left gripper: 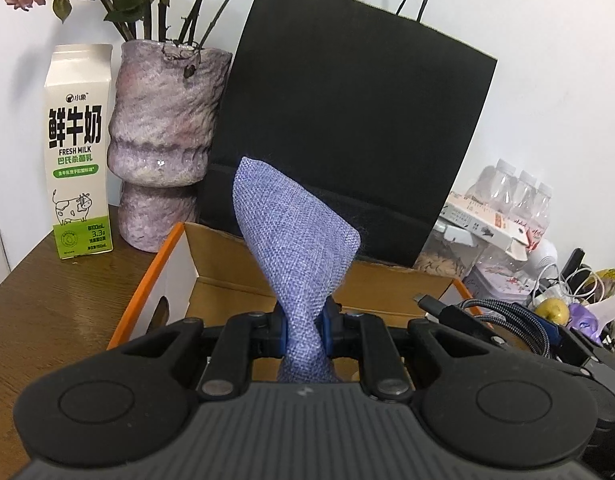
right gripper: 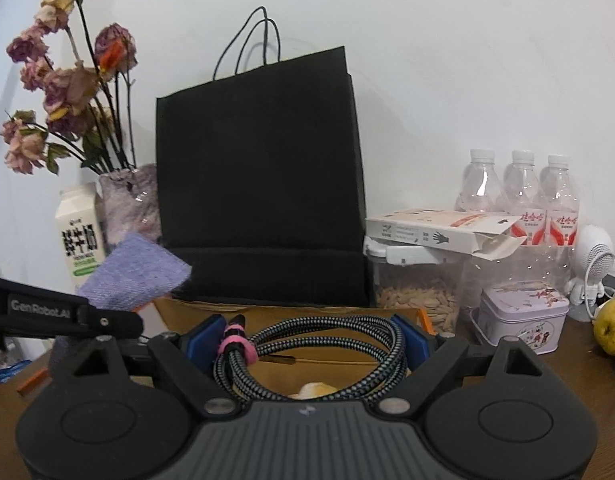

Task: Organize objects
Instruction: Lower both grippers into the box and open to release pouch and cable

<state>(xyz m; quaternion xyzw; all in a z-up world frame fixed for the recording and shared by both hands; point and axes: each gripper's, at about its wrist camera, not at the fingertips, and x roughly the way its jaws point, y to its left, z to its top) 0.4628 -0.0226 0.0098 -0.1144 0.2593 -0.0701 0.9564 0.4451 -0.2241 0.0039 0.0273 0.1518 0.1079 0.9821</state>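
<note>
My left gripper is shut on a blue-purple woven cloth pouch, which sticks up above the open cardboard box with orange edges. In the right wrist view the same pouch shows at the left, above the left gripper's black arm. My right gripper is shut on a coiled braided cable with a pink band, its blue pads wide apart on the coil's sides. The coil hangs over the box. That cable also appears at the right edge of the left wrist view.
A black paper bag stands behind the box. Left of it are a purple vase of dried flowers and a milk carton. To the right are water bottles, a seed jar, a tin and a yellow fruit.
</note>
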